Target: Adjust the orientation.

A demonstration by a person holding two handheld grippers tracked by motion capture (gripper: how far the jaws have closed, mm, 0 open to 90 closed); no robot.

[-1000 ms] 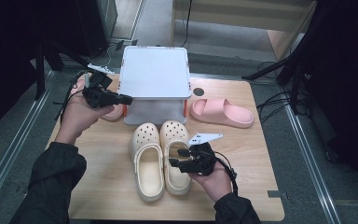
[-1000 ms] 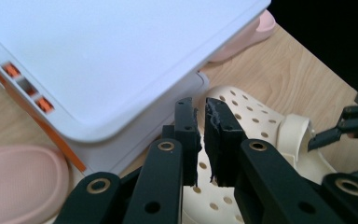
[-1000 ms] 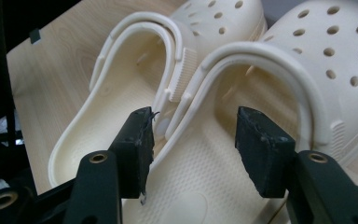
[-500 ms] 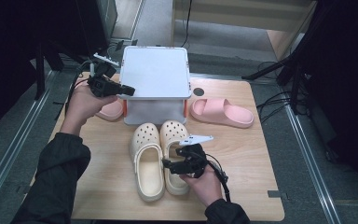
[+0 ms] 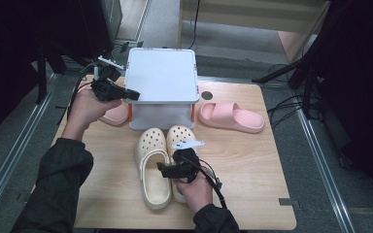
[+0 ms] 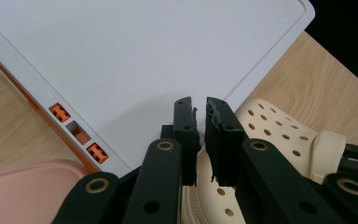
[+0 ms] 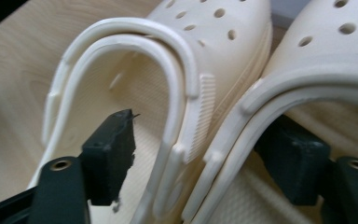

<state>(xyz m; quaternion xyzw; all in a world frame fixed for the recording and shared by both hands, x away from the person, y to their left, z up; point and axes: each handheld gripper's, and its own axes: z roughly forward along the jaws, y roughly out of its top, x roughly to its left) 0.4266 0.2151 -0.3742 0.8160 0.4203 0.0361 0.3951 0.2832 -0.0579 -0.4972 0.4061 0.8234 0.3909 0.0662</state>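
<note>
Left tool [image 5: 126, 93] now over box lid [image 5: 161, 75]; right tool [image 5: 167, 170] straddles 2 clogs' [image 5: 161, 160] sides.

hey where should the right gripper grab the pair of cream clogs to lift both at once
Probably at the two inner side walls where the cream clogs touch, coming from the heel end. In the right gripper view the right gripper is open, one jaw inside each shoe opening, straddling those adjoining walls. They sit side by side, thin and upright, so one pinch could take both.
</note>
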